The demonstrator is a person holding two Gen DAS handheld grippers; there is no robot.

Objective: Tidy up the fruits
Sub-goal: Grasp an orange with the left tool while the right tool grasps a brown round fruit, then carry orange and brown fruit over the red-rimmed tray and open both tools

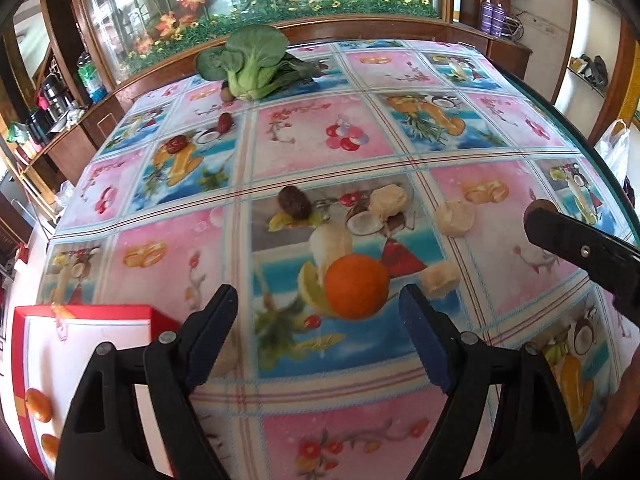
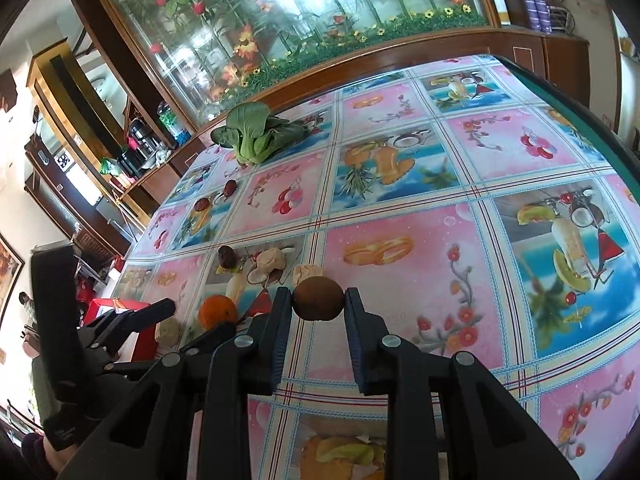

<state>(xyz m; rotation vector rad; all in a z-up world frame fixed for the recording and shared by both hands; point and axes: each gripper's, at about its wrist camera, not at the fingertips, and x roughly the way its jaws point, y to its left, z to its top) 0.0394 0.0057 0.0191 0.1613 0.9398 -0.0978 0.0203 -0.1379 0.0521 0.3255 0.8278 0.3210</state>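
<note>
Left wrist view: the left gripper (image 1: 318, 322) has its fingers spread wide with nothing in them. The orange (image 1: 357, 286) sits on the table (image 1: 500, 292) just ahead, between the tips but touching neither. Pale lumps (image 1: 454, 218) lie beyond and right of it, maybe peeled fruit, too blurry to call. A red box (image 1: 82, 312) sits left of the left finger, with small oranges (image 1: 39, 405) inside.

Right wrist view: the right gripper (image 2: 318, 306) is pinched on a round brown fruit (image 2: 319, 299), both pads touching it. The orange (image 2: 217, 311) is off to the left of the fingers, and the greens (image 2: 256, 133) are far ahead.
</note>
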